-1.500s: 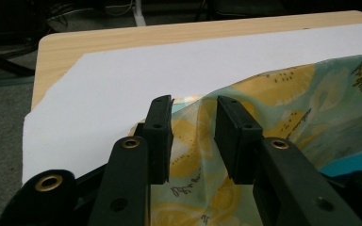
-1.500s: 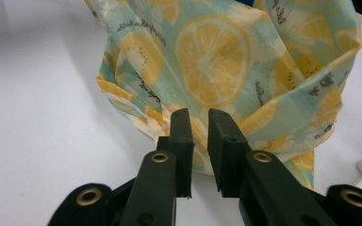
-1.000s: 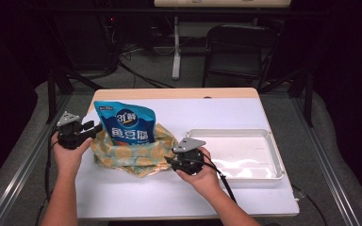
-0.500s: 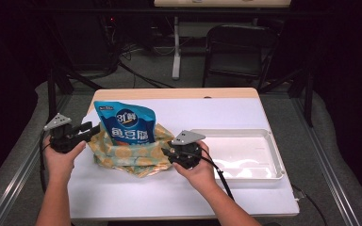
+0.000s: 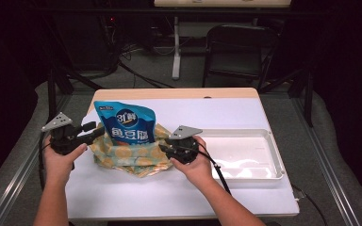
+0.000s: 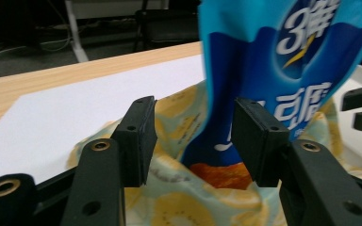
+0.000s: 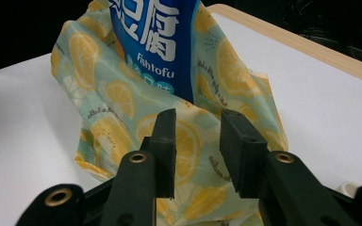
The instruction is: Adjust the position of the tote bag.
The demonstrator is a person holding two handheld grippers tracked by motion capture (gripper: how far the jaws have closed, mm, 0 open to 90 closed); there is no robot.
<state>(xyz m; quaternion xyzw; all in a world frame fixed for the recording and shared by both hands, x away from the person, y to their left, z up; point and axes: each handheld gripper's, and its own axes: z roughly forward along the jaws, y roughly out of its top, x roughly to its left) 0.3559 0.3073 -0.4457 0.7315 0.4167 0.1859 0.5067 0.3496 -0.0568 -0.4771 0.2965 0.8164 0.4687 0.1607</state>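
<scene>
Two grippers: left gripper (image 5: 90,132) gaping wide, right gripper (image 7: 197,141) parted, both empty.
Load: blue plastic fish-tofu pouch (image 5: 128,127) upright in lemon-print fabric bag (image 5: 132,157).
Advice: grip opposite bag rims evenly.

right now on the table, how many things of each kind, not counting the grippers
Blue snack bag: 1
Lemon-print cloth bag: 1
White tray: 1
Total: 3

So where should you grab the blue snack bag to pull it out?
Probably by the flat top of the blue snack bag, coming down from above: it stands upright and sticks out above the lemon-print cloth bag, which wraps its lower half.
</scene>
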